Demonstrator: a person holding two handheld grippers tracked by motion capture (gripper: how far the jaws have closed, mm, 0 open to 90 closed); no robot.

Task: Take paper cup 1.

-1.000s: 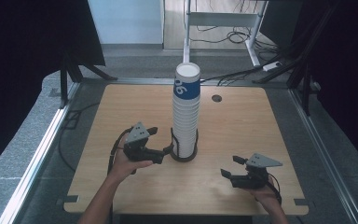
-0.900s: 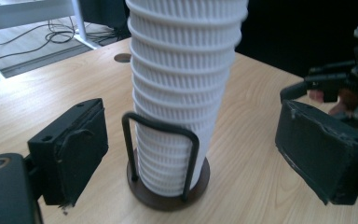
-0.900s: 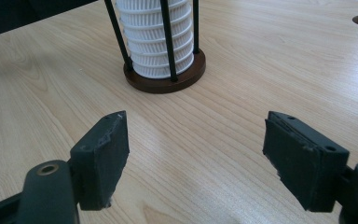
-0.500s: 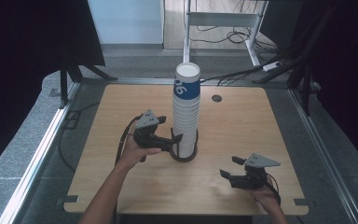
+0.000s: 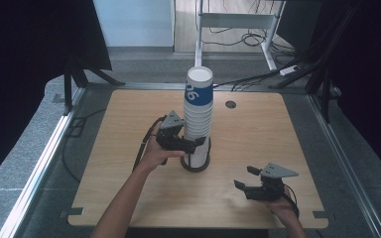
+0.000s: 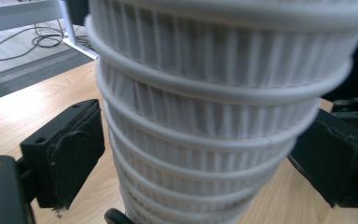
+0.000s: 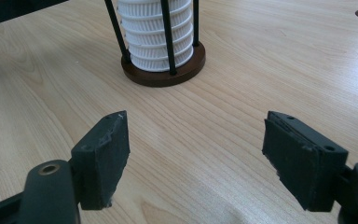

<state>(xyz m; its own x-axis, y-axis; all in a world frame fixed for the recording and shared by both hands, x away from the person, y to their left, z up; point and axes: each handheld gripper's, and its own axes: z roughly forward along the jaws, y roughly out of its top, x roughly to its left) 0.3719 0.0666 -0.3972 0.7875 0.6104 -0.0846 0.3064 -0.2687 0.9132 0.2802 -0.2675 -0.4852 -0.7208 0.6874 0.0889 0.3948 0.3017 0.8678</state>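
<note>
— Wooden worktop [image 5: 278,129] on a grey floor, cables trailing behind it. Where's the stack of cups [image 5: 197,111]?
— Near the middle, upright in a round brown holder [image 5: 195,163] with thin black rods; the top cup carries a blue band.
— And the left gripper [image 5: 191,144]?
— Its jaws are apart, one on each side of the stack's lower ribbed cups; I can't tell whether they touch.
— The right gripper [image 5: 245,177]?
— Low over the worktop, well apart from the stack, jaws wide with bare wood between them
</note>
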